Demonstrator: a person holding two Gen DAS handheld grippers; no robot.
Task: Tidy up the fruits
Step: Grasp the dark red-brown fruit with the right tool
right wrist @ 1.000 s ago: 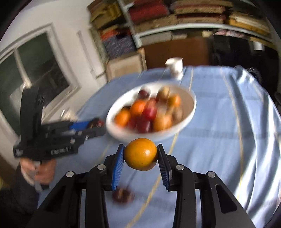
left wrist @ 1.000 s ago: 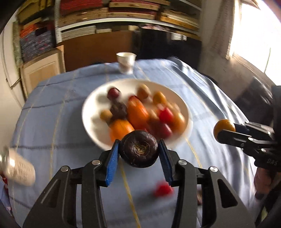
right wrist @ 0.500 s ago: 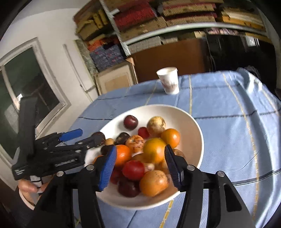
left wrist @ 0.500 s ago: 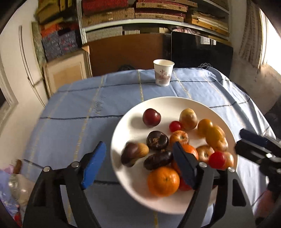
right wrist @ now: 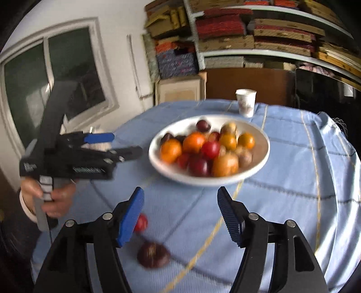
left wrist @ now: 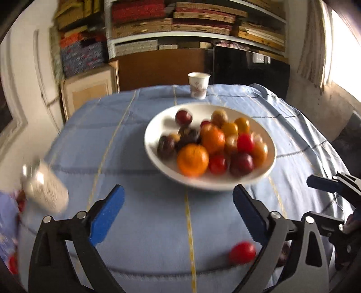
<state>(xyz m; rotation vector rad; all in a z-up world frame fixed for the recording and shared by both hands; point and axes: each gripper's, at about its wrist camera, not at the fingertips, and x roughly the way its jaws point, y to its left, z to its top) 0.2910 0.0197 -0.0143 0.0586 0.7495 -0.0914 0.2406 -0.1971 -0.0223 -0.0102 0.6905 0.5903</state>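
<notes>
Bare cloth lay before the bowl (left wrist: 155,157) — both grippers, left (left wrist: 178,210) and right (right wrist: 180,213), were opening, empty; a red fruit (right wrist: 140,222) lay nearer than the bowl.

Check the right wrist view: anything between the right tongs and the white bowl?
Only bare blue tablecloth between right tongs and white bowl; their jaws are opening, empty.

Home room, doubling as storage. Shelves (left wrist: 198,20) along the back wall are holding stacked folded textiles and flat boards; a window (right wrist: 54,74) is letting in daylight. A table under a blue checked cloth (left wrist: 140,225) is carrying a white fruit bowl (left wrist: 158,155) and a paper cup (left wrist: 198,85).
</notes>
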